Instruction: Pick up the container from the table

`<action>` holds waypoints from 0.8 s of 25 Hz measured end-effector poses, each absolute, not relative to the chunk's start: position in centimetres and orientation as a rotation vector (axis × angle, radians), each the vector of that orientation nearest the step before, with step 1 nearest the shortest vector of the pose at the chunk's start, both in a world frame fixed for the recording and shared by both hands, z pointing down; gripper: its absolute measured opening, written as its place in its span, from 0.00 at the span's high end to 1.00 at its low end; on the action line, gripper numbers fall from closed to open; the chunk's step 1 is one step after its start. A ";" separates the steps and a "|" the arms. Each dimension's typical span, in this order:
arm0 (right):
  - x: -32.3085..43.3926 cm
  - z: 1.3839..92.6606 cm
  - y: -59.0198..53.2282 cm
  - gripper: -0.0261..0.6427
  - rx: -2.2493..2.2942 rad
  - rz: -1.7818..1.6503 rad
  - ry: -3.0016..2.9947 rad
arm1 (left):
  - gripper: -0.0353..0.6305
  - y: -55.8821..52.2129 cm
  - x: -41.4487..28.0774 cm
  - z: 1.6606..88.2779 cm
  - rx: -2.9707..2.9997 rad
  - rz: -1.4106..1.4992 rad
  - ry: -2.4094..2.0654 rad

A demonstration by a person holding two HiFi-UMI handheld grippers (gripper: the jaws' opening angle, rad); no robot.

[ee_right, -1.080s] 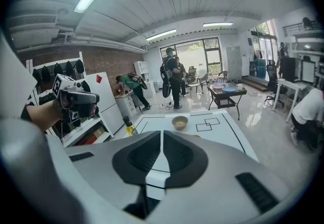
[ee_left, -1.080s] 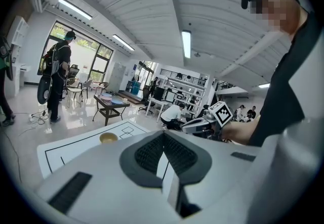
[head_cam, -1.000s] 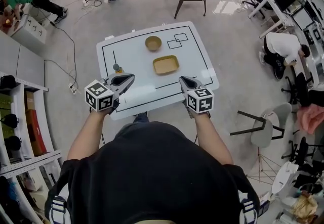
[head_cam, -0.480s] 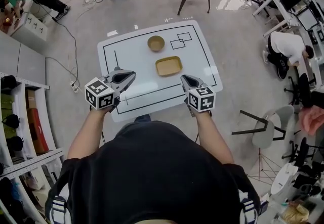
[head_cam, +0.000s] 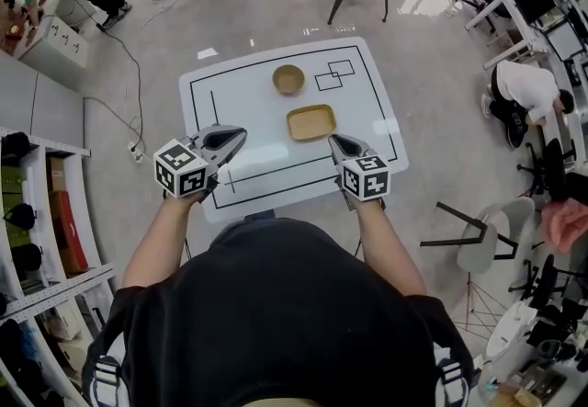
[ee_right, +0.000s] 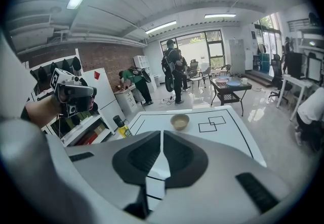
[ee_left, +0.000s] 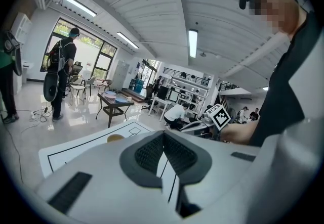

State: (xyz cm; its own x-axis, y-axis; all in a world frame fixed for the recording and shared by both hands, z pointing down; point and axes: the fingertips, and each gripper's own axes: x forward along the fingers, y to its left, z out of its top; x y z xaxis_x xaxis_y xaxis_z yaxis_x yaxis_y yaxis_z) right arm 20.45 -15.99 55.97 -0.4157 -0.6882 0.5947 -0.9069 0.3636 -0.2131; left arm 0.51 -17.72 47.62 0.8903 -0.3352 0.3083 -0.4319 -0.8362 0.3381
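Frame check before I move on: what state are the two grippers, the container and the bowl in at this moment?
left gripper: shut, nothing between its jaws.
right gripper: shut, nothing between its jaws.
container: upright on the table, empty, not touched by either gripper.
bowl: upright on the table, empty, apart from the container.

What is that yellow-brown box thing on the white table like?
The container is a shallow, tan rectangular dish with rounded corners and a raised rim, maybe plastic. It is empty and lies flat near the middle of the white table, inside the black outline, with the round bowl behind it, apart. Only the table touches it. The right gripper is shut, close by its near right corner, not holding it.
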 end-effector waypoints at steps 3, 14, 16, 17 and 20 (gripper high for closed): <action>20.4 56.3 -16.5 0.93 1.380 0.738 -2.220 | 0.94 -18.2 0.7 47.7 2.650 0.332 -0.561; 19.9 58.5 -17.8 0.93 1.332 0.760 -2.194 | 0.94 -19.6 0.2 48.6 2.626 0.340 -0.571; 19.8 59.0 -18.1 0.93 1.324 0.761 -2.187 | 0.94 -19.9 0.0 48.8 2.622 0.337 -0.579; 19.8 59.2 -18.3 0.93 1.319 0.764 -2.183 | 0.94 -20.1 -0.1 48.9 2.620 0.336 -0.582; 19.4 60.0 -18.6 0.93 1.304 0.773 -2.173 | 0.94 -20.6 -0.4 49.0 2.616 0.333 -0.588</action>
